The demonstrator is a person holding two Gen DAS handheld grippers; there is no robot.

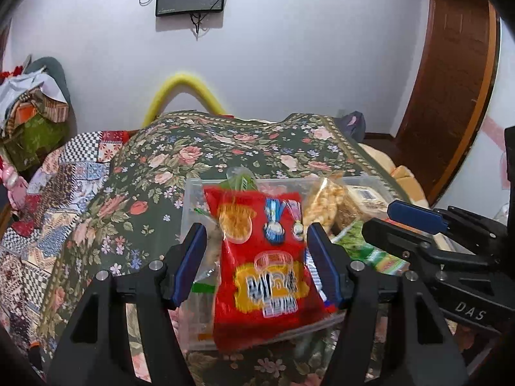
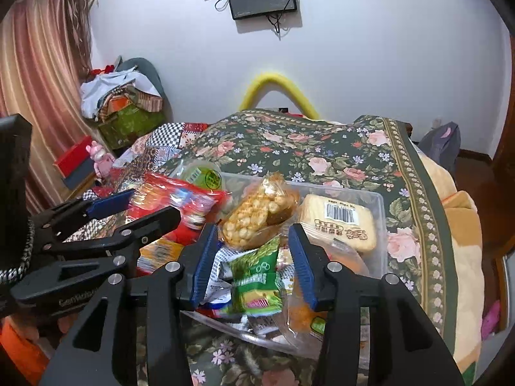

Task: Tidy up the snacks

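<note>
A clear plastic bin [image 1: 190, 193] full of snack packs sits on a floral cloth; it also shows in the right wrist view [image 2: 379, 202]. A big red snack bag [image 1: 264, 257] lies on top at the bin's left, between the open fingers of my left gripper [image 1: 257, 257] without being pinched; it shows in the right wrist view [image 2: 173, 199]. My right gripper [image 2: 251, 257] is open over a small green packet [image 2: 257, 276]. A clear bag of puffed corn snacks [image 2: 257, 215] and a pale pack with a barcode [image 2: 341, 222] lie behind it.
The floral cloth [image 1: 199, 148] covers a raised surface. A patchwork quilt [image 1: 48, 199] lies to the left. A heap of boxes and cloth [image 2: 125, 109] stands at the back left by a curtain [image 2: 38, 80]. A wooden door [image 1: 450, 80] is at the right.
</note>
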